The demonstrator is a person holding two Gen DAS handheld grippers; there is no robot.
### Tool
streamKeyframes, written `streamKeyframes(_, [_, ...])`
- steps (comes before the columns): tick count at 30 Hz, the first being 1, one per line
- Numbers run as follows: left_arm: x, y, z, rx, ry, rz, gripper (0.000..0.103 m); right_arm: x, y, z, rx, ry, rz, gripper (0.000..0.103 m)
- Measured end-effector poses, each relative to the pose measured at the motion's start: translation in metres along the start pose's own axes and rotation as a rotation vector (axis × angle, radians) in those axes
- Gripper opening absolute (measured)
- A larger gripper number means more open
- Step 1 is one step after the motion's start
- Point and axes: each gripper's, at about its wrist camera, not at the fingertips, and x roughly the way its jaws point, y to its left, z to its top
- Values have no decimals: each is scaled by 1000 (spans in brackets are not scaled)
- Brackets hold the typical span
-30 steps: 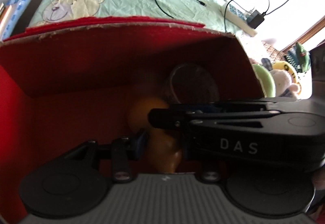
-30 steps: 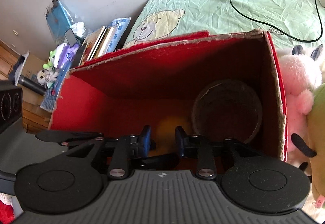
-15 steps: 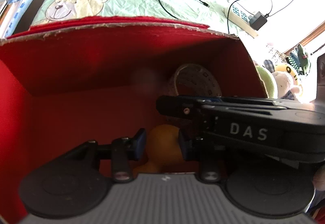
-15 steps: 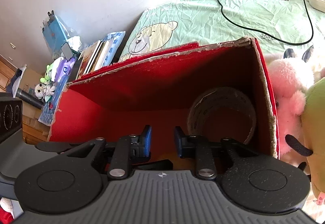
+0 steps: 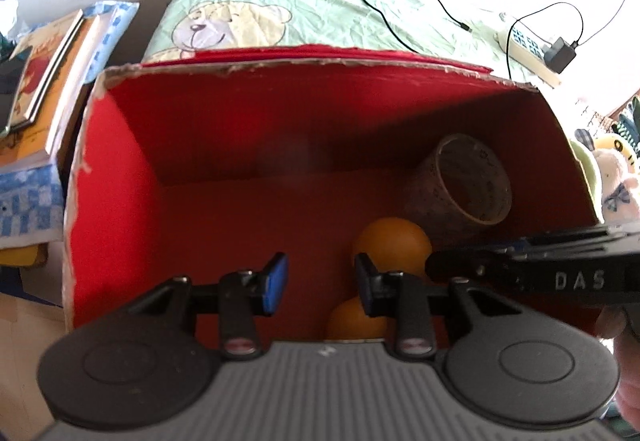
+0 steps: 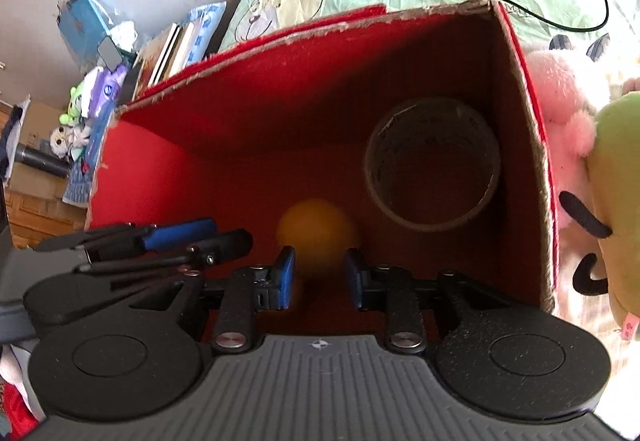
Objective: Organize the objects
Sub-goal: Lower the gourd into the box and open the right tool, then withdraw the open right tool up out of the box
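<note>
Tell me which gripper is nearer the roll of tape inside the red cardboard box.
Right. The right gripper is open, just below-left of the roll of tape. The left gripper is open further left, with two orange balls between.

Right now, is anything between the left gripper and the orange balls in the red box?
Nothing visible blocks it. The left gripper is open, and both orange balls lie on the red box floor just ahead to its right. The right gripper reaches in beside them, not across.

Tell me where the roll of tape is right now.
In both wrist views, the brown tape roll stands on edge in the red cardboard box's far right corner, behind the orange ball.
</note>
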Motion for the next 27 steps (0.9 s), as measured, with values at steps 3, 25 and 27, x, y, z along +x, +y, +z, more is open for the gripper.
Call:
streamKeyframes(3, [0,-1,0,-1,4,6,32,7,0,-1,23,12,-26,32])
streamKeyframes(25, [2,-13,-11,27,22,34,36,7,25,18,-5,-111,-189,27])
streamKeyframes(27, [-2,-15,-12,32,10,44,36,-2,26,16,-8,-144,-179,28])
